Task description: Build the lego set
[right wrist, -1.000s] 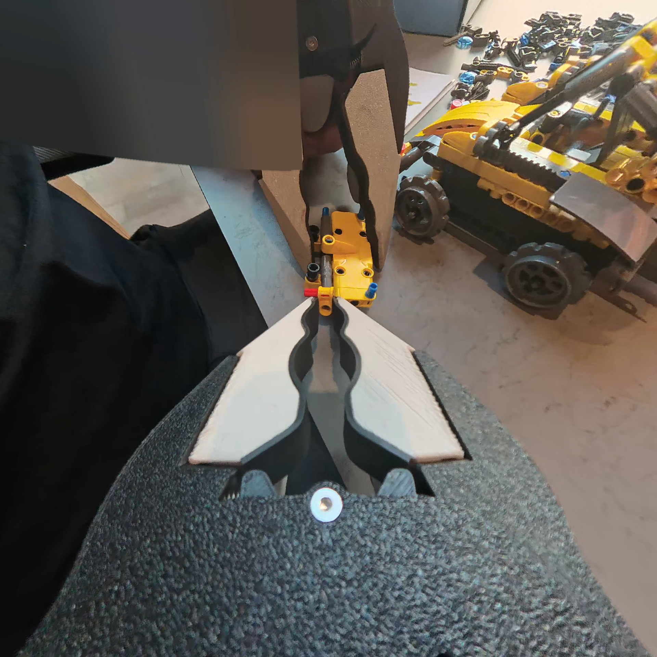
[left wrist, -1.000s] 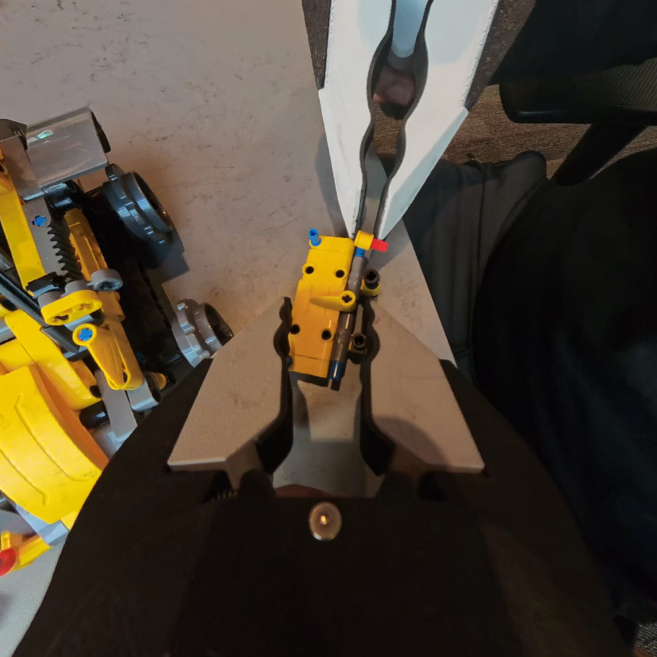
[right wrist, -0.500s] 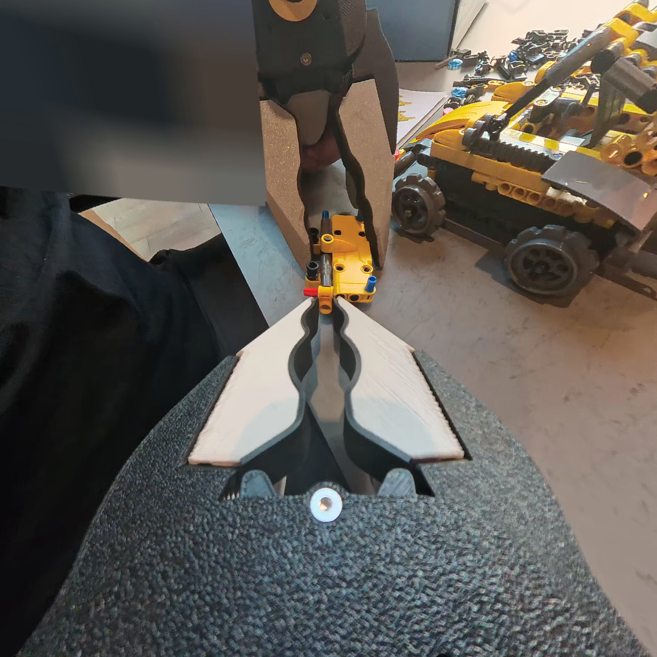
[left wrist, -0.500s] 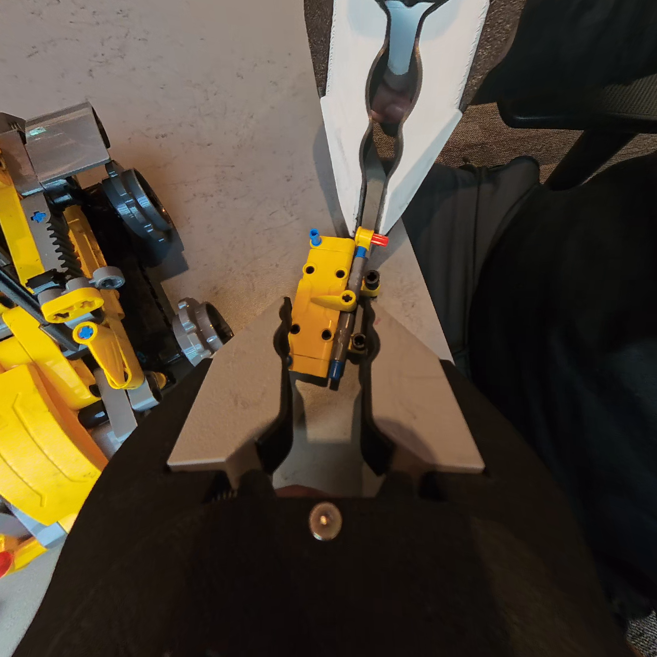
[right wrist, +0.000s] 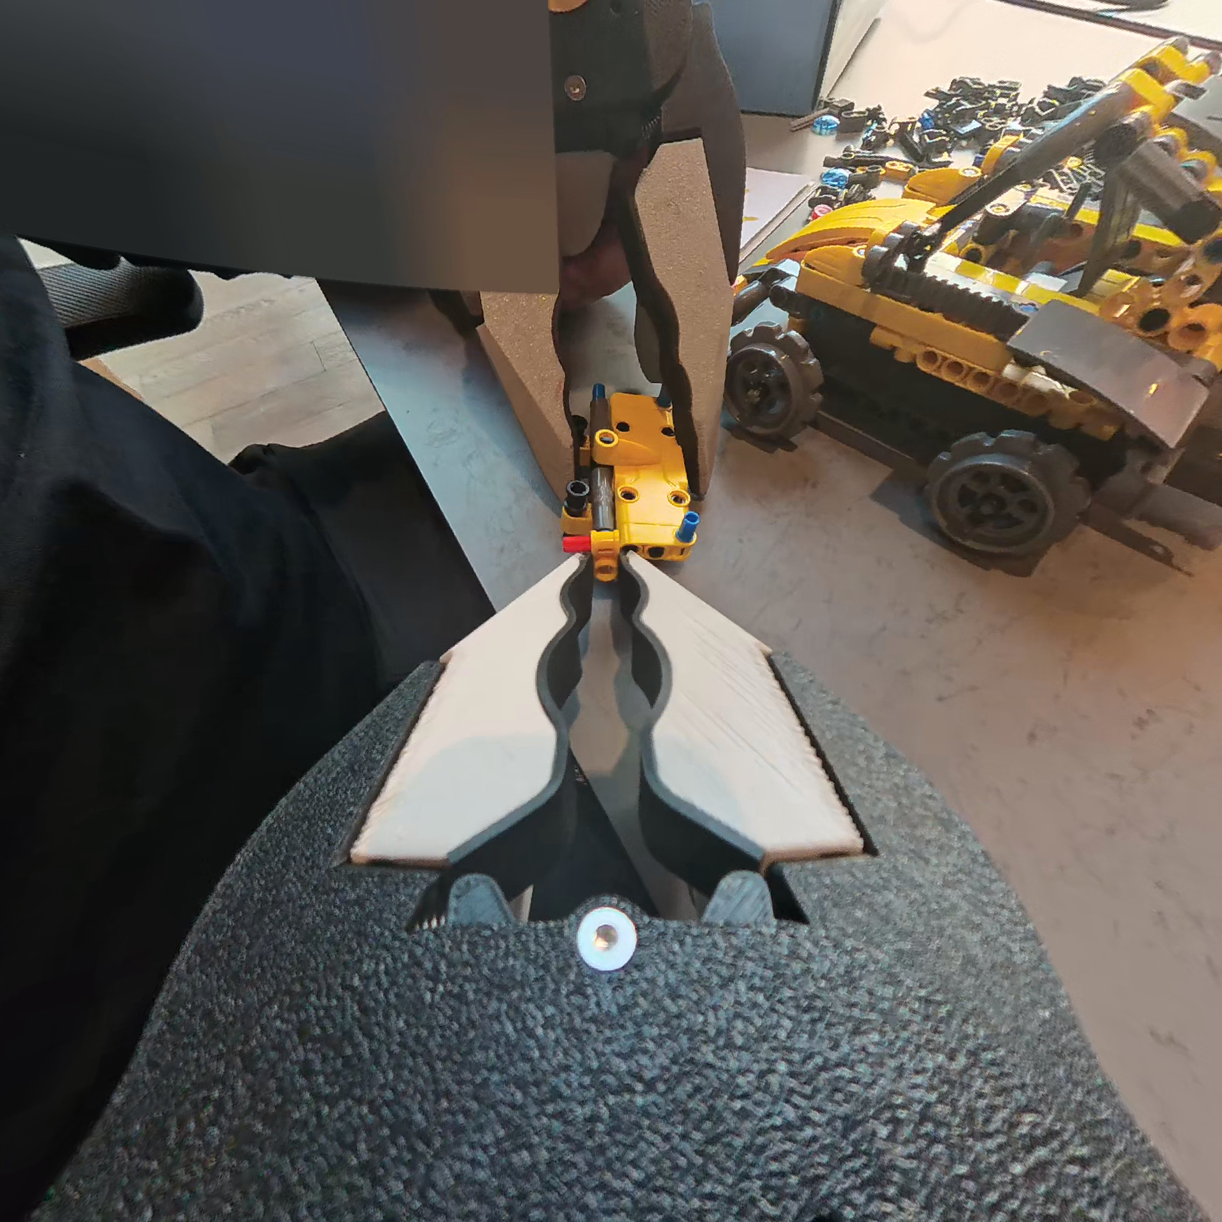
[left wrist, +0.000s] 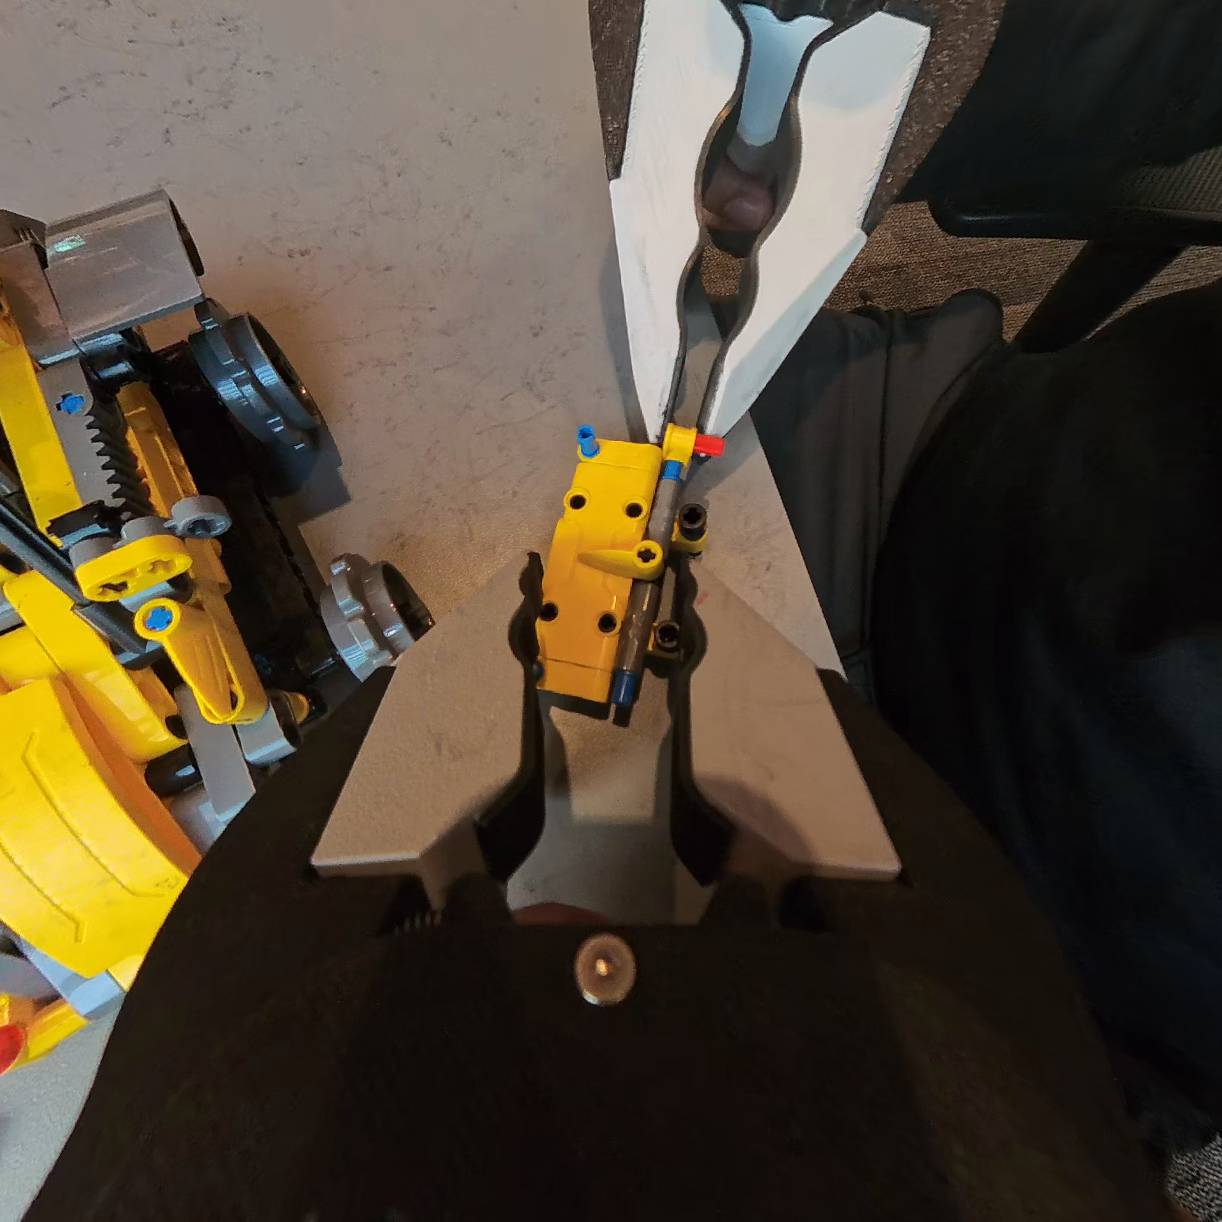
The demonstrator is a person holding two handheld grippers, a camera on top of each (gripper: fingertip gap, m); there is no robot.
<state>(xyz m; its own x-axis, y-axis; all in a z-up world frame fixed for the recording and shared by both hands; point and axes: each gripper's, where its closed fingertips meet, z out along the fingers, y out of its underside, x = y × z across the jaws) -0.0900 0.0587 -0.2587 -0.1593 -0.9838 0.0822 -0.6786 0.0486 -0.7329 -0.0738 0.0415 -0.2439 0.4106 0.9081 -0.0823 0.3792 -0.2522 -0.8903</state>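
1. The fingers of my left gripper (left wrist: 605,615) are closed around a small yellow brick assembly (left wrist: 598,582), pressing on its two long sides, so the piece sits clamped between the grey pads.
2. The fingers of my right gripper (right wrist: 605,562) are nearly together, pinching a small yellow connector (right wrist: 605,552) at the near end of that same assembly; a red pin (right wrist: 574,543) sticks out sideways from the connector.
3. The two grippers meet tip to tip, each on an opposite end of the assembly, which is lifted just above the edge of a pale, speckled table (right wrist: 926,661).
4. The assembly carries a dark grey axle (left wrist: 651,582) along one side, blue pins at its corners and black pins beside the axle.
5. In the left wrist view, the right gripper's white fingers (left wrist: 654,278) come down from the top of the picture.
6. A large yellow and grey toy vehicle (right wrist: 978,330) with black wheels stands on the table nearby.
7. Loose small parts (right wrist: 926,132) lie scattered beyond the vehicle.
8. A person in dark clothing (right wrist: 165,628) sits at the table edge.
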